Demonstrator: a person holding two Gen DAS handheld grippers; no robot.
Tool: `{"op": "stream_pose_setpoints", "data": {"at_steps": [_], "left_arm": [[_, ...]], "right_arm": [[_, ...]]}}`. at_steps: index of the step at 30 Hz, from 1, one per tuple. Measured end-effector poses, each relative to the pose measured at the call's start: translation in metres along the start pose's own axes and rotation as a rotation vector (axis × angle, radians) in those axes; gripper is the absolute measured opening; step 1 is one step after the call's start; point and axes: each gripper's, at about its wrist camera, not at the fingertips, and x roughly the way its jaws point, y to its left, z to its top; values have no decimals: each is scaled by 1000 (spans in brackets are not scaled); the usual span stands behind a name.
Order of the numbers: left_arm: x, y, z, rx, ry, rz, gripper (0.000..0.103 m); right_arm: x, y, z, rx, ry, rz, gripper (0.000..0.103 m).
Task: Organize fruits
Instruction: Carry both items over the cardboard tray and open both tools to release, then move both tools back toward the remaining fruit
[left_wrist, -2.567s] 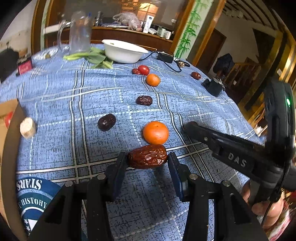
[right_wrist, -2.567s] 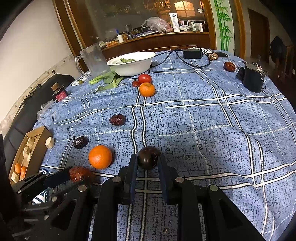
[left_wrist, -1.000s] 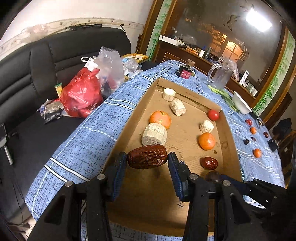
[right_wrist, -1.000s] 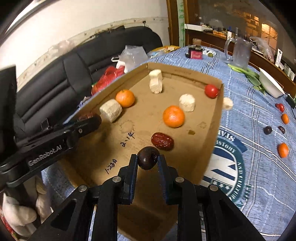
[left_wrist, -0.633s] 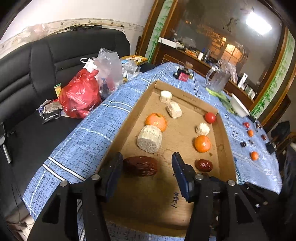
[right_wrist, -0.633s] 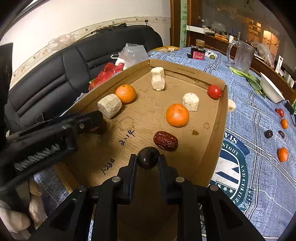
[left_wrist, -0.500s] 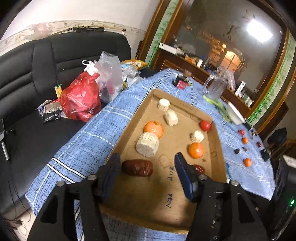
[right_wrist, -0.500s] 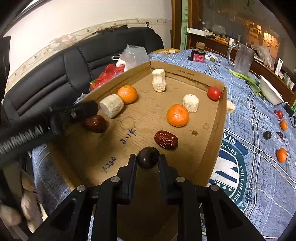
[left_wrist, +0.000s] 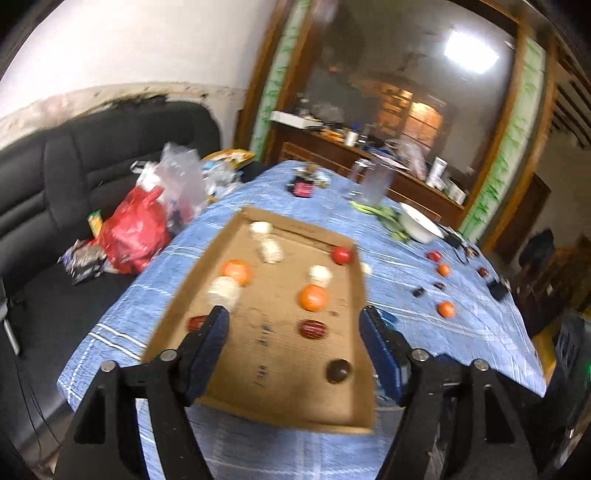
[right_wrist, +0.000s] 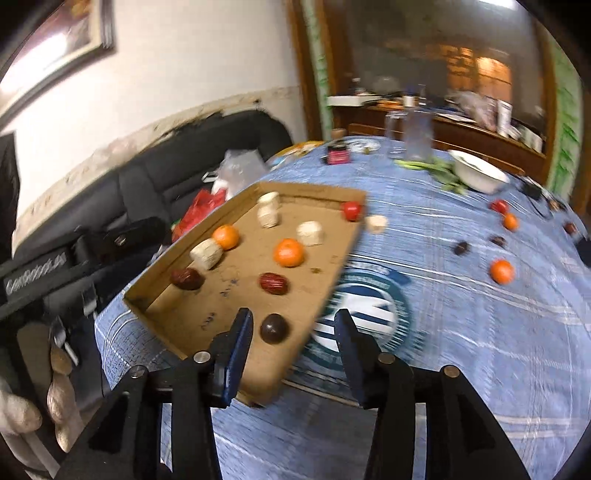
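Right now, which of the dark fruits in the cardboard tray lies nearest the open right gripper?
The round, near-black fruit, lying just ahead of the right gripper; the two wrinkled red dates lie farther up the tray.

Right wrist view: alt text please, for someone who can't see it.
The open right gripper hovers above a dark round fruit lying in a cardboard tray with oranges, red dates and pale chunks. Beyond lies a blue checked tablecloth with more scattered fruit; the image is motion-blurred.

Blue-clothed table (left_wrist: 461, 332) under cardboard tray (left_wrist: 360, 295), fruit.
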Motion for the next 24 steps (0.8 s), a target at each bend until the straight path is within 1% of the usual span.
{"op": "stream_pose_setpoints", "data": {"at_steps": [3,6,8,10,12,15,21,24], "left_arm": [[-8,-37,-9,99,-4,-7,77],[-15,-70,-18,194,-10,-10,78],[-20,-89,-23,248,-16,-2,80],[-24,-105,-27,282,-25,9,80],[-27,-115,-29,300,-29,17,80],[-32,-133,-33,332,-34,37,80],[-31,-161,-46,405,-31,55,80],[-30,-170,-52,436,-28,57,80]], "right_arm": [[-18,-25,-5,69,-32,-34,51],[-33,-44,-11,110,-47,-70,51],[-41,-55,-18,135,-53,-76,51],[-51,-69,-25,163,-59,-82,52],[-60,-81,-33,191,-67,-92,55],[-73,-100,-45,241,-78,-100,56],[-90,-119,-59,279,-101,-106,56],[-90,-125,-61,293,-102,-110,56]]}}
